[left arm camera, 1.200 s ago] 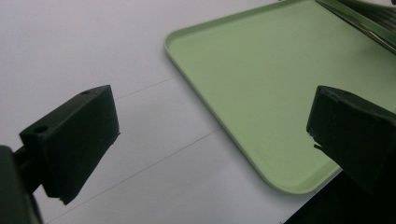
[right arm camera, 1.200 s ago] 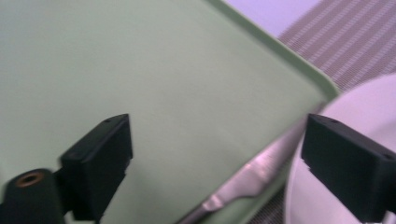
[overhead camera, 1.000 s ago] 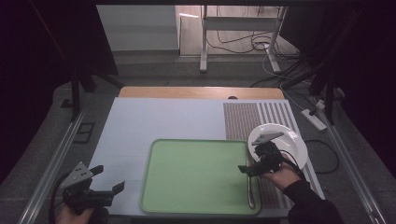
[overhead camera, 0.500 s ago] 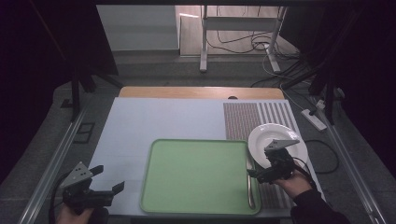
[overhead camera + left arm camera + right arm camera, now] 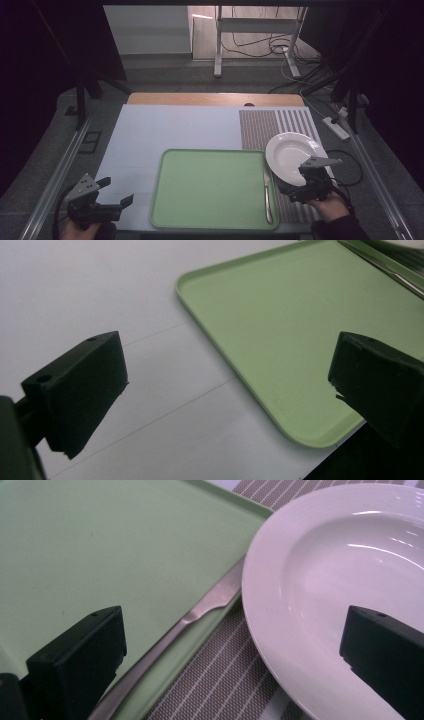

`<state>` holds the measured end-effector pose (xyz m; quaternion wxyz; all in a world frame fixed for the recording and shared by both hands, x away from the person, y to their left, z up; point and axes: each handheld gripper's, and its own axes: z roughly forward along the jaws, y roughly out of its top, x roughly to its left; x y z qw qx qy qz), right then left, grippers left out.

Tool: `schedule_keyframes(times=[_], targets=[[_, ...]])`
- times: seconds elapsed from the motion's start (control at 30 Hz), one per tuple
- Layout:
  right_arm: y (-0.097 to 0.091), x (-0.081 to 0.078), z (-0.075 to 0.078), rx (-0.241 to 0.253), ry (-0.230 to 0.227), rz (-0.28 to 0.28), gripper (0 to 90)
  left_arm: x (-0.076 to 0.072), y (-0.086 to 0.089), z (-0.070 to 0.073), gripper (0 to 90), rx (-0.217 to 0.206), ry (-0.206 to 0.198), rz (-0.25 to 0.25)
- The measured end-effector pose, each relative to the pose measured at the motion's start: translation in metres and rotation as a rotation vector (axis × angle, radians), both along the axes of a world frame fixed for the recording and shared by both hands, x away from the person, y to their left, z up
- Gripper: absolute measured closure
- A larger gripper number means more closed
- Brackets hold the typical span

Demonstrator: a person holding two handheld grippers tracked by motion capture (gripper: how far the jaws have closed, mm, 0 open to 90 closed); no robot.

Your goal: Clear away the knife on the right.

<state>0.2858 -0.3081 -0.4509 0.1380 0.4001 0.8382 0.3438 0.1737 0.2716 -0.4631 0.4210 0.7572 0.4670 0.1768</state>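
- The right gripper [image 5: 304,184] hovers with its jaws spread wide and empty, low over the near rim of the white plate [image 5: 291,156].
- In the right gripper view, one jaw stands over the plate [image 5: 340,570] and the other over the green tray [image 5: 100,545], with the knife [image 5: 200,612] between them.
- The knife [image 5: 267,192] lies along the tray's right edge, just beside the plate; whether the two touch I cannot tell.
- The plate sits on the striped placemat [image 5: 280,125], at the right of the tray [image 5: 200,192].
- The left gripper [image 5: 112,197] waits off the tray's near left corner, jaws released and holding nothing, above the pale table cover [image 5: 165,127].
- Judgement: the step in hand looks like the approach to a pick, either the plate rim or the knife.
- The next move calls for settling on one target, lowering until a jaw slips under or around it, then closing.
- The plate's slick, thin rim will need a firm, square bite.
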Motion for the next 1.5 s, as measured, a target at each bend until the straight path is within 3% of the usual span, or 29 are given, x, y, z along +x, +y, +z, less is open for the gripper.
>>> schedule_keyframes(times=[0.3, 1.03, 1.5], targets=[[-0.014, -0.01, -0.001, 0.015, 0.011, -0.044, 0.0, 0.0, 0.0, 0.0, 2.2, -0.001, 0.001, 0.0], [-0.034, -0.029, 0.007, 0.041, -0.043, -0.116, 0.0, 0.001, 0.001, 0.0, 2.3, -0.009, 0.005, 0.005], [-0.042, -0.037, 0.008, 0.025, -0.047, -0.164, 0.0, 0.001, 0.001, -0.001, 2.3, -0.009, 0.008, 0.008]])
